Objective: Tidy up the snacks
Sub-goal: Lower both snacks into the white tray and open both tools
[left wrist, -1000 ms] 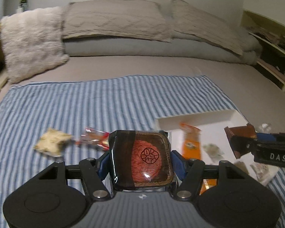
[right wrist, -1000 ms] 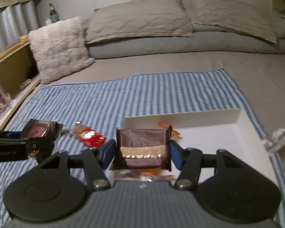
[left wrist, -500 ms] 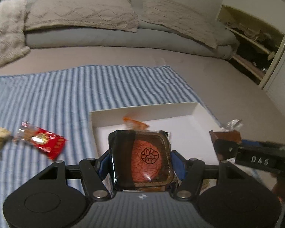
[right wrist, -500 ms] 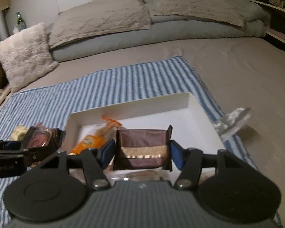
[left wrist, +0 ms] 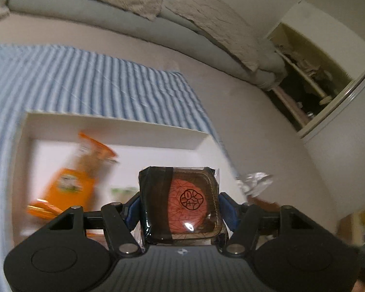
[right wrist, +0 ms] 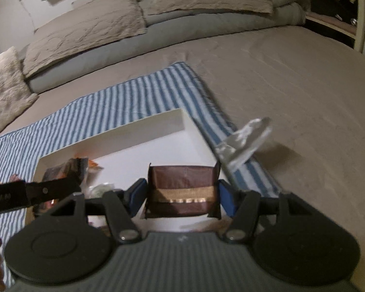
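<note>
My left gripper (left wrist: 180, 203) is shut on a dark square snack pack with a red disc (left wrist: 182, 202) and holds it over the white tray (left wrist: 109, 126). An orange snack bag (left wrist: 70, 182) lies in the tray at the left. My right gripper (right wrist: 182, 193) is shut on a brown wrapped snack with a gold band (right wrist: 182, 189) over the tray's right part (right wrist: 146, 126). The left gripper and its pack show at the left of the right wrist view (right wrist: 58, 182).
The tray sits on a blue striped cloth (right wrist: 124, 102) on a beige bed. A clear crumpled wrapper (right wrist: 245, 141) lies at the tray's right edge, also seen in the left wrist view (left wrist: 255, 182). Pillows (right wrist: 85, 31) lie at the back; shelves (left wrist: 311, 73) stand at the right.
Both grippers have moved right and forward over the tray, each with its snack still held. The red snack and the beige one have left the left wrist view.
</note>
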The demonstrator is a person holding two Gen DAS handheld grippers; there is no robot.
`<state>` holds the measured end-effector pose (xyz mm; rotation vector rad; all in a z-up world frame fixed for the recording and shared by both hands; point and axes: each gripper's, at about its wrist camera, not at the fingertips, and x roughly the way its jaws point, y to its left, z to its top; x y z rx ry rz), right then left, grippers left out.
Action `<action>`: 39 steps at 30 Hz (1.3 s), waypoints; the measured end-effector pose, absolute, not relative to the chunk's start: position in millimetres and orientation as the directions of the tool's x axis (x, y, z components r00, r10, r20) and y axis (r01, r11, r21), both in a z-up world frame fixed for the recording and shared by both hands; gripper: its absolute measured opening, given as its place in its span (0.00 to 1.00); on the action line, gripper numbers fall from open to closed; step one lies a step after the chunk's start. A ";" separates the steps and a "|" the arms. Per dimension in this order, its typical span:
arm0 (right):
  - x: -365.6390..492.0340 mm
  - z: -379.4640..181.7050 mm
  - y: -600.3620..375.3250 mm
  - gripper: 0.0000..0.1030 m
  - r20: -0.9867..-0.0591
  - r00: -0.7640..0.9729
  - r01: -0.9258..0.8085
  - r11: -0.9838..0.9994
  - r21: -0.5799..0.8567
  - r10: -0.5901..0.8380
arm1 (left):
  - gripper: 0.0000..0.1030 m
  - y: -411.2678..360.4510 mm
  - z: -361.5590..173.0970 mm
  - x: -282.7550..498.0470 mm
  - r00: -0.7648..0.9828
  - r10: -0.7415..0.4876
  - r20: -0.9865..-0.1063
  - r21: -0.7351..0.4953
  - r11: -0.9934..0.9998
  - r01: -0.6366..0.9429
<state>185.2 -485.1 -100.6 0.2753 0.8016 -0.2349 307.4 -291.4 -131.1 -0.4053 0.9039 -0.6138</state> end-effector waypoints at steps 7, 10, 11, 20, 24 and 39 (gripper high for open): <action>181.0 -106.2 -493.8 0.66 -0.732 0.675 0.273 0.952 0.137 -0.089 | 0.64 -317.4 -160.4 325.0 0.385 -0.754 -0.533 -0.712 0.645 0.277; 181.5 -107.6 -490.5 0.66 -0.731 0.678 0.232 0.966 0.116 -0.075 | 0.64 -325.8 -171.9 329.4 0.373 -0.739 -0.561 -0.700 0.664 0.264; 180.5 -108.1 -490.0 0.66 -0.731 0.679 0.218 0.970 0.111 -0.069 | 0.64 -328.8 -174.4 330.3 0.379 -0.721 -0.580 -0.677 0.685 0.269; 189.6 -120.1 -472.7 0.67 -0.753 0.657 0.104 0.994 0.047 -0.033 | 0.64 -311.9 -187.2 339.7 0.453 -0.581 -0.676 -0.564 0.804 0.189; 192.3 -122.0 -466.3 0.72 -0.731 0.682 0.072 0.997 0.033 -0.025 | 0.68 -305.6 -187.3 341.5 0.442 -0.597 -0.669 -0.595 0.787 0.162; 186.0 -124.0 -472.4 0.96 -0.766 0.636 0.157 0.988 0.005 -0.097 | 0.76 -312.7 -163.3 329.5 0.446 -0.579 -0.683 -0.516 0.814 0.267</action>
